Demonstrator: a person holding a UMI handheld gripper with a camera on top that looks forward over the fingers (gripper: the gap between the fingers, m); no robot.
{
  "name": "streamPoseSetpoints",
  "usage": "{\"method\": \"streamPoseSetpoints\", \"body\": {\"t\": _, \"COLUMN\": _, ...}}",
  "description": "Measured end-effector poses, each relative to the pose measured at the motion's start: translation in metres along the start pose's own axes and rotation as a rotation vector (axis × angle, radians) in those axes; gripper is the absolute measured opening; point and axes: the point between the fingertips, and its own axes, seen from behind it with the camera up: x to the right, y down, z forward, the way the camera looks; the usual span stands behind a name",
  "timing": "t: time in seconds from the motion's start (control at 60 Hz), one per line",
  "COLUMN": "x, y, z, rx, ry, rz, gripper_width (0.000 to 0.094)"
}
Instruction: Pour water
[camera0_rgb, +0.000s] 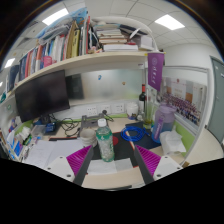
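A clear plastic water bottle (105, 142) with a green cap and a green label stands upright on the desk (100, 172). It is just ahead of my fingers, a little left of the middle between them. My gripper (112, 160) is open, with a magenta pad (76, 160) at the left and a magenta pad (148, 160) at the right. Neither pad touches the bottle. A blue bowl-like container (135, 132) sits beyond the bottle to the right.
A black monitor (42, 95) stands at the left, with a shelf of books (60, 45) above it. A dark bottle (142, 103) and a clear jar (164, 121) stand at the right. White paper (45, 152) lies on the desk; cables lie behind the bottle.
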Motion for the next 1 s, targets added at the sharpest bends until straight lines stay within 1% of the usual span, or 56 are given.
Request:
{"method": "streamPoseSetpoints", "body": {"t": 0.183, "x": -0.018, "y": 0.031, "z": 0.084, "rx": -0.026, "ry": -0.097, "rz": -0.061, "gripper_width": 0.0857}}
{"method": "streamPoseSetpoints", "body": {"t": 0.383, "x": -0.025, "y": 0.041, "z": 0.159, "rx": 0.033, "ry": -0.141, "rz": -0.126, "gripper_width": 0.0862}}
{"method": "streamPoseSetpoints", "body": {"t": 0.45, "x": -0.029, "y": 0.038, "z": 0.176, "rx": 0.065, "ry": -0.170, "rz": -0.140, "gripper_width": 0.0844}}
{"method": "streamPoseSetpoints", "body": {"t": 0.517, "x": -0.030, "y": 0.033, "z": 0.190, "rx": 0.105, "ry": -0.174, "rz": -0.155, "gripper_width": 0.0803}}
{"method": "streamPoseSetpoints", "body": {"t": 0.6, "x": -0.034, "y": 0.038, "z": 0.204, "rx": 0.102, "ry": -0.189, "rz": -0.140, "gripper_width": 0.0734}}
{"method": "streamPoseSetpoints", "body": {"t": 0.667, "x": -0.041, "y": 0.040, "z": 0.209, "rx": 0.104, "ry": -0.213, "rz": -0.125, "gripper_width": 0.0626}}
{"method": "streamPoseSetpoints", "body": {"t": 0.717, "x": -0.044, "y": 0.038, "z": 0.209, "rx": 0.120, "ry": -0.216, "rz": -0.112, "gripper_width": 0.0500}}
{"method": "streamPoseSetpoints", "body": {"t": 0.833, "x": -0.040, "y": 0.038, "z": 0.210, "rx": 0.124, "ry": -0.185, "rz": -0.114, "gripper_width": 0.0453}}
{"method": "streamPoseSetpoints", "body": {"t": 0.9, "x": -0.042, "y": 0.036, "z": 0.211, "rx": 0.132, "ry": -0.182, "rz": -0.119, "gripper_width": 0.0401}}
{"method": "streamPoseSetpoints", "body": {"t": 0.933, "x": -0.040, "y": 0.036, "z": 0.211, "rx": 0.138, "ry": -0.174, "rz": -0.129, "gripper_width": 0.0391}}
{"method": "streamPoseSetpoints", "body": {"t": 0.95, "x": -0.042, "y": 0.037, "z": 0.212, "rx": 0.139, "ry": -0.167, "rz": -0.134, "gripper_width": 0.0365}}
{"method": "streamPoseSetpoints", "body": {"t": 1.0, "x": -0.039, "y": 0.035, "z": 0.214, "rx": 0.149, "ry": -0.145, "rz": -0.148, "gripper_width": 0.0341}}
